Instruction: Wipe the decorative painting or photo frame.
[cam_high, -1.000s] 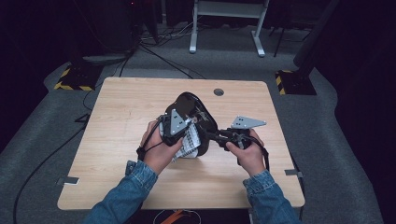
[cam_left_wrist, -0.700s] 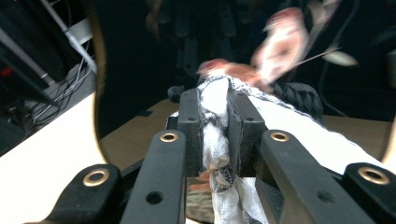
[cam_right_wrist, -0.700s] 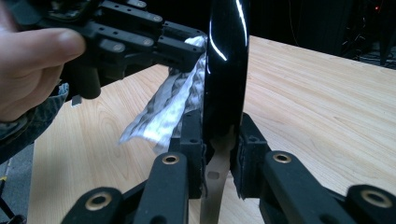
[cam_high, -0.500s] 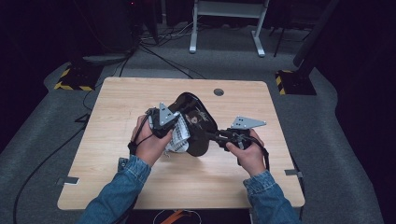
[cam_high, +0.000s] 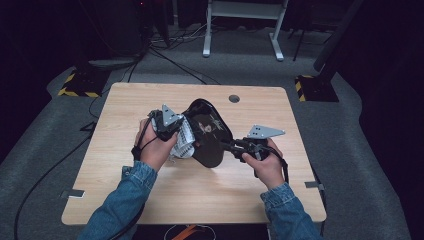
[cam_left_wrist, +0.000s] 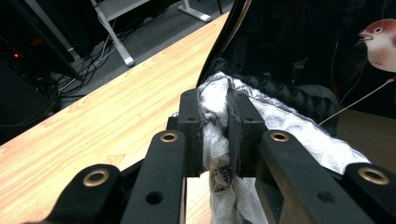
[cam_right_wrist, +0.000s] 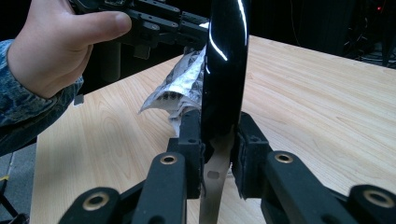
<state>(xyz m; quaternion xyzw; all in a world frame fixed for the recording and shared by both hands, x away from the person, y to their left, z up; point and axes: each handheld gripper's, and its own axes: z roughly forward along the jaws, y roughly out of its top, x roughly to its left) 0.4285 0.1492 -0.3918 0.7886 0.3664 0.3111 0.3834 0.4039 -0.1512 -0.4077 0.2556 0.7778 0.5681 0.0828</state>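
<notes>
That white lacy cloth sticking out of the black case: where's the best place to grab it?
Probably the bunched fold of the white cloth just outside the black case, coming from the case's open side. The left gripper pinches exactly there: gathered fabric gives the flat pads bulk to clamp.

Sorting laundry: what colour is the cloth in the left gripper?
White cloth with dark print, clearest in the left gripper view.
</notes>
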